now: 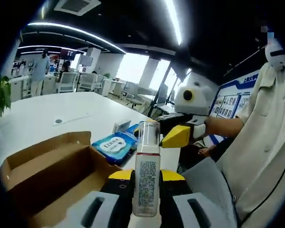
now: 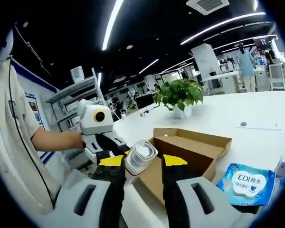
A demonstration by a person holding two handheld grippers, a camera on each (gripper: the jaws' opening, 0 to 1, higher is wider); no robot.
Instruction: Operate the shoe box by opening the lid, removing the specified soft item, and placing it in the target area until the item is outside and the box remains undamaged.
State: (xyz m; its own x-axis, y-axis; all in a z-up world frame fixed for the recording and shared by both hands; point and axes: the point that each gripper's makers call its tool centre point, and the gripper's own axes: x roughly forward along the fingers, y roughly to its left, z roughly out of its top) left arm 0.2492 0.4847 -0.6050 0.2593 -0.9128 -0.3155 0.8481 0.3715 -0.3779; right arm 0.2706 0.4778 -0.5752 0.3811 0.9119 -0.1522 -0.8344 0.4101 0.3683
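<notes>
Two grippers work over the open shoe box (image 1: pixel 52 166): left fingers (image 1: pixel 173 185) clamp a bottle (image 1: pixel 147 171) lifted clear, right fingers (image 2: pixel 173 175) spread empty, wipes pack (image 2: pixel 245 183) beside on the tabletop (image 1: pixel 47 114)

Small print on the bottle (image 1: pixel 147 183) label is too fine to be read in the left gripper view; the bottle's base is hidden between the left gripper (image 1: pixel 147 178) jaws. The cardboard box (image 1: pixel 52 173) is cut off at the lower left edge, and part of its floor is hidden behind its near wall. In the right gripper view, the wipes pack (image 2: pixel 245 184) is clipped at its lower edge, with only part of its lettering legible. The bottle's body is hidden behind the right gripper (image 2: pixel 142 166) jaws. Distant people and wall posters are too small to be told.
</notes>
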